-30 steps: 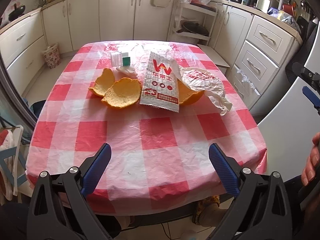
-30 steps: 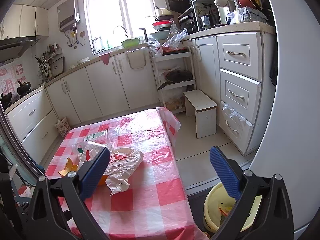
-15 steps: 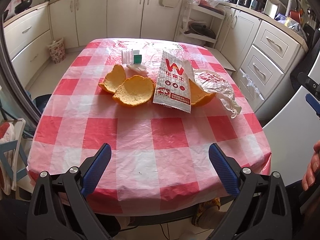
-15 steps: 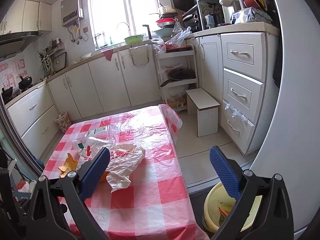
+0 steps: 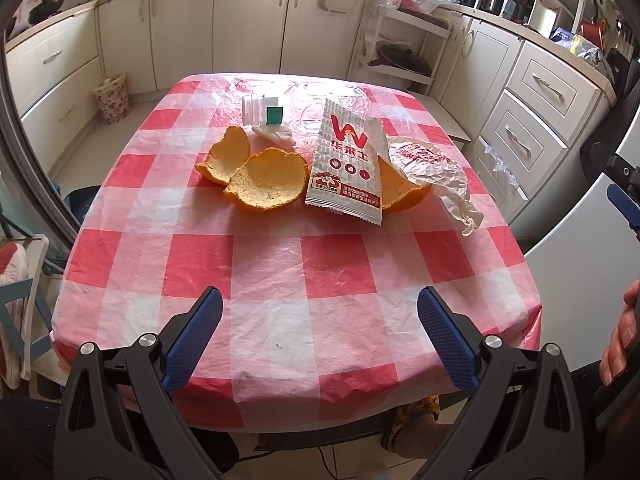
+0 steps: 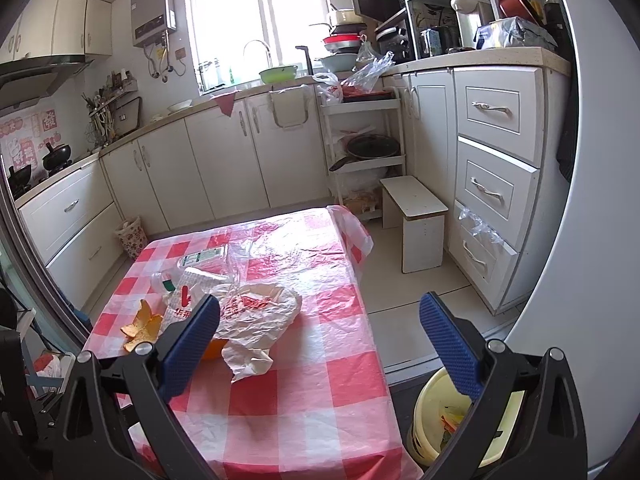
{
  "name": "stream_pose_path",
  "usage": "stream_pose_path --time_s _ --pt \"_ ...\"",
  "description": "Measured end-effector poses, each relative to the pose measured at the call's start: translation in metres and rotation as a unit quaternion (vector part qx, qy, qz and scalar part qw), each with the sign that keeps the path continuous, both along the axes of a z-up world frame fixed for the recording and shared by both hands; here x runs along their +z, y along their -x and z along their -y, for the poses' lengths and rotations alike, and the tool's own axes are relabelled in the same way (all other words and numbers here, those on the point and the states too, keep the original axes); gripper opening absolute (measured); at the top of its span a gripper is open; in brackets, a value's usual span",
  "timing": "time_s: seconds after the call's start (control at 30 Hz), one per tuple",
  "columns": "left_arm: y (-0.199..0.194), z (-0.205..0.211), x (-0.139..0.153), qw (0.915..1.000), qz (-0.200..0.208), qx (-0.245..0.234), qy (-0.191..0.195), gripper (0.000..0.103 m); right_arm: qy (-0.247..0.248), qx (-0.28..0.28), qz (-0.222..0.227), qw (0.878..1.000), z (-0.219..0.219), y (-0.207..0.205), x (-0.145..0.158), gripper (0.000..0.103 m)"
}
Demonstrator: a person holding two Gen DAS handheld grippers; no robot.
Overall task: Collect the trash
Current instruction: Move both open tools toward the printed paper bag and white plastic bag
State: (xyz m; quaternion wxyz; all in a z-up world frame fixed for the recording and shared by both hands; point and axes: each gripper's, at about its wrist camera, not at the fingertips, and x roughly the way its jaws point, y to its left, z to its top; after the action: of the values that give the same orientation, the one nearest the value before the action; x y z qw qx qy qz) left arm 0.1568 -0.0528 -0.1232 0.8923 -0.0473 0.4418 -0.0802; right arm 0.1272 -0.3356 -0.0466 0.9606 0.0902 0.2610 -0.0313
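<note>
Trash lies in the middle of the red-and-white checked table (image 5: 280,280): orange peels (image 5: 264,178), a white-and-red snack wrapper (image 5: 346,164), a crumpled burger paper (image 5: 430,164), a small white-and-green box (image 5: 262,110). My left gripper (image 5: 318,326) is open and empty over the table's near edge, well short of the trash. My right gripper (image 6: 320,342) is open and empty, high at the table's right side; the crumpled paper (image 6: 256,320) and a peel (image 6: 142,326) lie below and beyond it. A yellow bin (image 6: 436,420) with scraps stands on the floor at lower right.
Clear plastic film (image 6: 280,248) lies on the far part of the table. A low white stool (image 6: 416,220) and a shelf rack (image 6: 364,148) stand beyond the table. Cabinets and drawers (image 6: 496,184) line the walls. A white fridge side (image 6: 592,240) is at right.
My left gripper has moved forward toward the trash, which now looks nearer. My right gripper has shifted slightly toward the table. Both stay open.
</note>
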Motion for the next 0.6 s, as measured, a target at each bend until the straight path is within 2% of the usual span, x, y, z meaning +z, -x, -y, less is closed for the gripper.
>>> stream_pose_path --time_s 0.6 --pt "-0.0036 0.0014 -0.0064 1.0000 -0.009 0.001 0.003 0.094 -0.003 0.017 0.002 1.000 -0.0048 -0.0037 0.0002 0.096"
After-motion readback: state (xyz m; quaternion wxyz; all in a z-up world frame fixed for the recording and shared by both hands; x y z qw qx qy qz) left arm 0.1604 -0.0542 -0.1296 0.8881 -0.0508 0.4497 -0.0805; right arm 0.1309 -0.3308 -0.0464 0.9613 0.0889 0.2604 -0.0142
